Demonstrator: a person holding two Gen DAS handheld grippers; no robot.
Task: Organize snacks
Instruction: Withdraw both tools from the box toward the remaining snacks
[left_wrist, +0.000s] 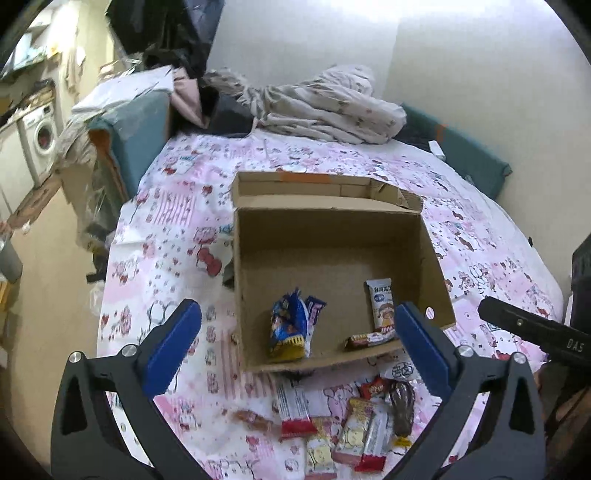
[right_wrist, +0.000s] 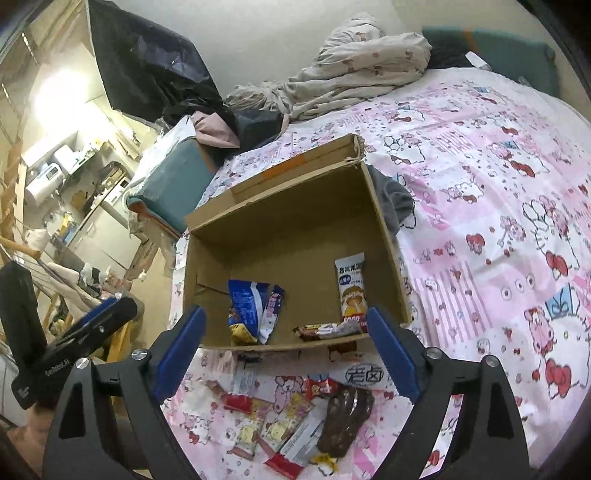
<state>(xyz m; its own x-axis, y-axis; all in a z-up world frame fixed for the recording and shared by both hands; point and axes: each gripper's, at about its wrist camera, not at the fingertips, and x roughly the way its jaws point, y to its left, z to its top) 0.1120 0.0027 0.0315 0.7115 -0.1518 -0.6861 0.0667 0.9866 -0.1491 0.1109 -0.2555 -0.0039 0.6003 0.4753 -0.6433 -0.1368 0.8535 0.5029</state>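
An open cardboard box (left_wrist: 432, 258) (right_wrist: 384, 229) lies on the pink bed. Inside it are a blue snack bag (left_wrist: 290, 326) (right_wrist: 243, 306), a white packet (left_wrist: 380, 301) (right_wrist: 351, 284) and a brown bar (left_wrist: 369, 339) (right_wrist: 325, 330). In front of the box lies a pile of loose snacks: a dark brown packet (left_wrist: 402, 406) (right_wrist: 345, 421), red-and-white bars (left_wrist: 295, 410) (right_wrist: 295, 446) and yellow packets (left_wrist: 354, 421) (right_wrist: 280, 424). My left gripper (left_wrist: 297, 350) is open and empty above the box's front edge. My right gripper (right_wrist: 286, 349) is open and empty above the pile.
A crumpled blanket (left_wrist: 325, 107) (right_wrist: 354, 70) lies at the bed's far end. A teal chair (left_wrist: 136, 129) (right_wrist: 173, 177) stands at the left of the bed. The bed's left edge drops to the floor (left_wrist: 48, 251). The right gripper's body (left_wrist: 535, 332) shows in the left wrist view.
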